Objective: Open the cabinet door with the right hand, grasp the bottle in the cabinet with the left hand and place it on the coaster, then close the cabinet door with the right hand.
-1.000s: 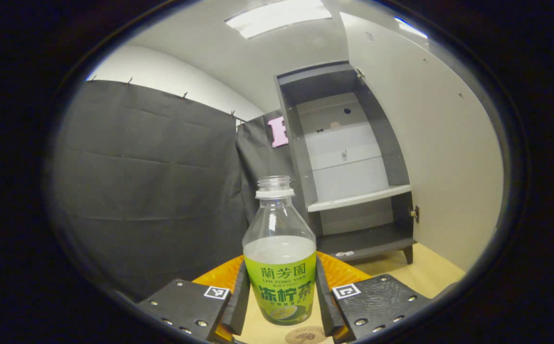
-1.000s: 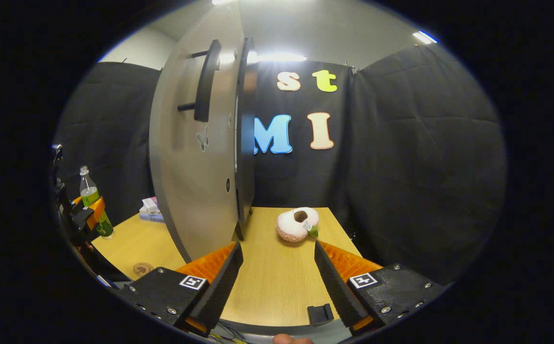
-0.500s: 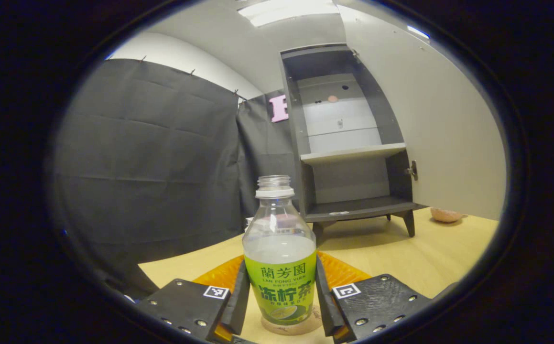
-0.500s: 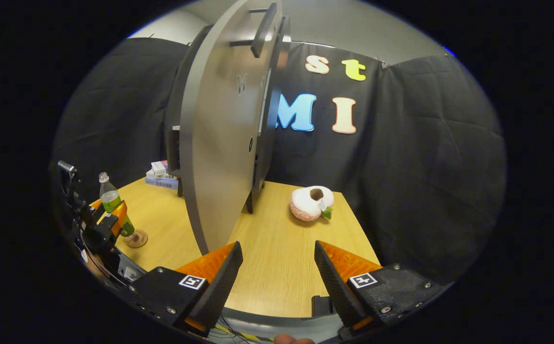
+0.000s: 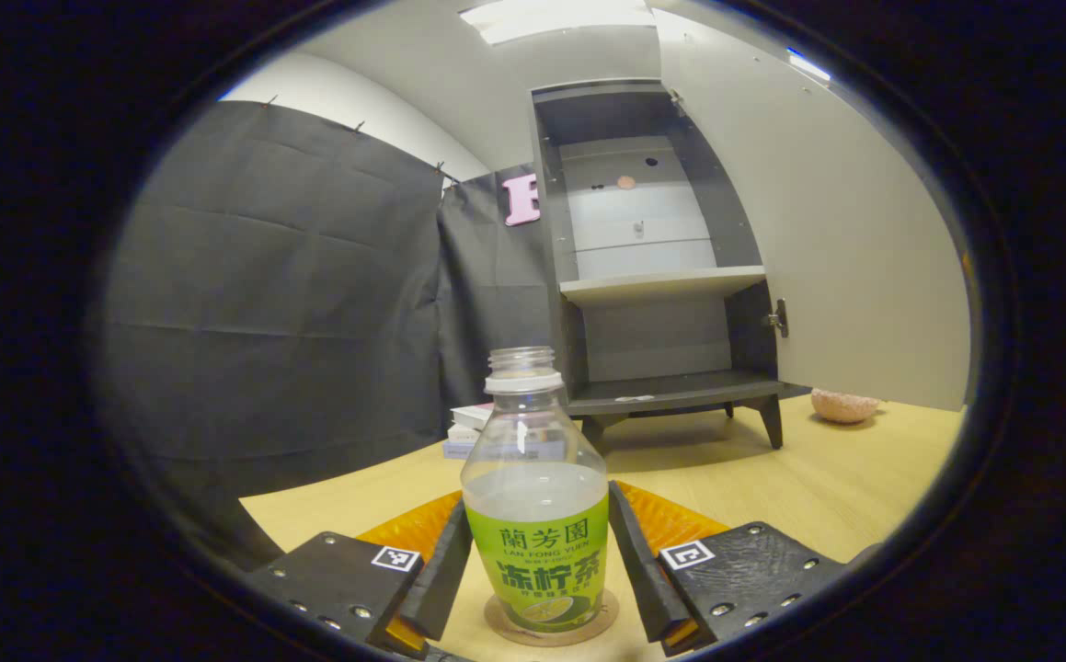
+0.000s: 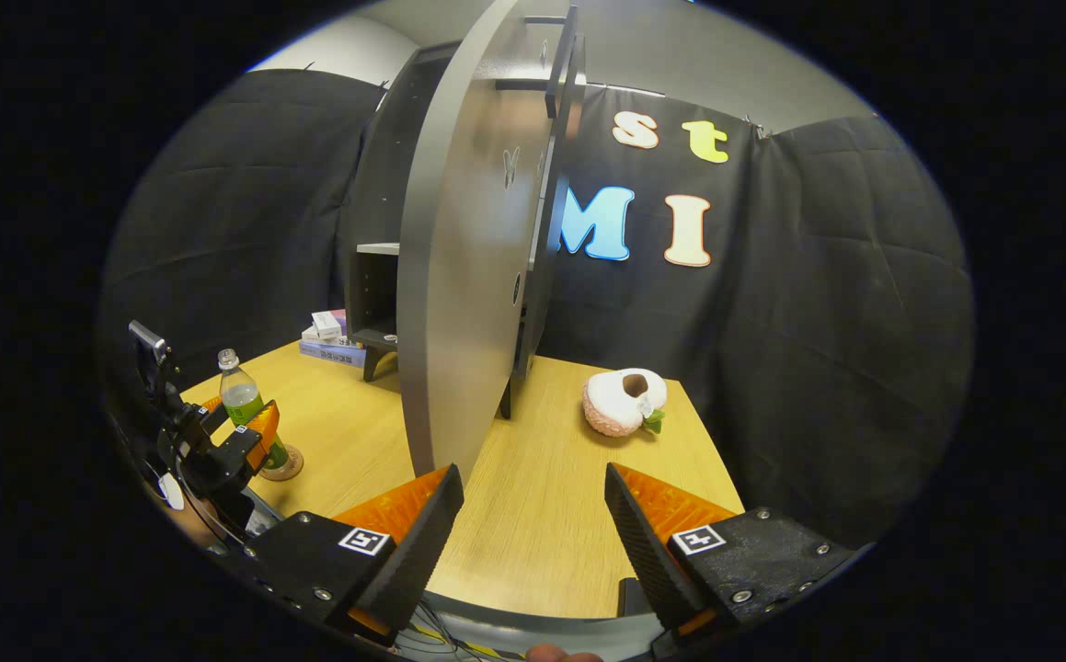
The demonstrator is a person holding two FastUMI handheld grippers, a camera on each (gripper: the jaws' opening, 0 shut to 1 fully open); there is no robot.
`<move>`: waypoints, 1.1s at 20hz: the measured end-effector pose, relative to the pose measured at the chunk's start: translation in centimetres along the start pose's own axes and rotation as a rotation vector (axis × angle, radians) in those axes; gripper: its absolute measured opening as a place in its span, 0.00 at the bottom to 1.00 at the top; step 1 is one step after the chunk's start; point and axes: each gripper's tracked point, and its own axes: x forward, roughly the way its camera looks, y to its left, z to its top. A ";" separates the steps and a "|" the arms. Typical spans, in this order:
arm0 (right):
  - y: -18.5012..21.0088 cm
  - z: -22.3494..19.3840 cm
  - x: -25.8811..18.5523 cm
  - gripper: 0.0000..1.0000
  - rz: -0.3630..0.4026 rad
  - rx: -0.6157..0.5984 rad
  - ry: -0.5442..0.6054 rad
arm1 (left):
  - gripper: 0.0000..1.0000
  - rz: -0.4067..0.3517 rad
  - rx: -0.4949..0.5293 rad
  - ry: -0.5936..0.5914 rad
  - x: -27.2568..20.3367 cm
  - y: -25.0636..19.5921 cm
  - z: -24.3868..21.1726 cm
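Wooden tabletop (image 5: 827,487) carries the cabinet (image 5: 657,276), its door (image 6: 468,276) swung wide. Between the left gripper's (image 5: 537,575) fingers, which stand slightly off its sides, the uncapped bottle (image 5: 537,515) rests upright on the coaster (image 5: 505,630). Right gripper (image 6: 533,542) hangs parted, holding nothing.

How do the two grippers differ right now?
The left gripper has a clear plastic bottle with a green label between its fingers, standing on a round brown coaster; the right gripper holds nothing. The left's fingers sit narrow, the right's wide apart. Both hover over the wooden table.
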 end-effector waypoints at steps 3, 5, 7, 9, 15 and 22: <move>0.6 -0.3 0.2 0.95 -0.002 0.041 0.010 | 0.79 -0.031 -0.001 -0.016 -0.4 0.1 2.4; 0.3 0.0 0.2 0.95 -0.011 0.048 0.003 | 0.75 -0.059 0.002 -0.023 -0.6 0.1 4.1; -0.1 0.2 0.0 0.95 -0.015 0.061 0.000 | 0.79 -0.073 0.017 -0.038 -0.7 0.4 6.2; -0.5 0.5 -0.2 0.95 -0.023 0.093 -0.005 | 0.79 -0.078 0.044 -0.029 -0.7 0.6 8.1; -1.6 1.8 -0.5 0.95 -0.031 0.165 -0.009 | 0.79 -0.114 0.054 -0.111 -0.6 -0.6 17.4; -5.0 8.0 -1.1 0.96 -0.077 0.134 -0.161 | 0.84 -0.128 0.018 -0.152 -1.3 -2.5 27.3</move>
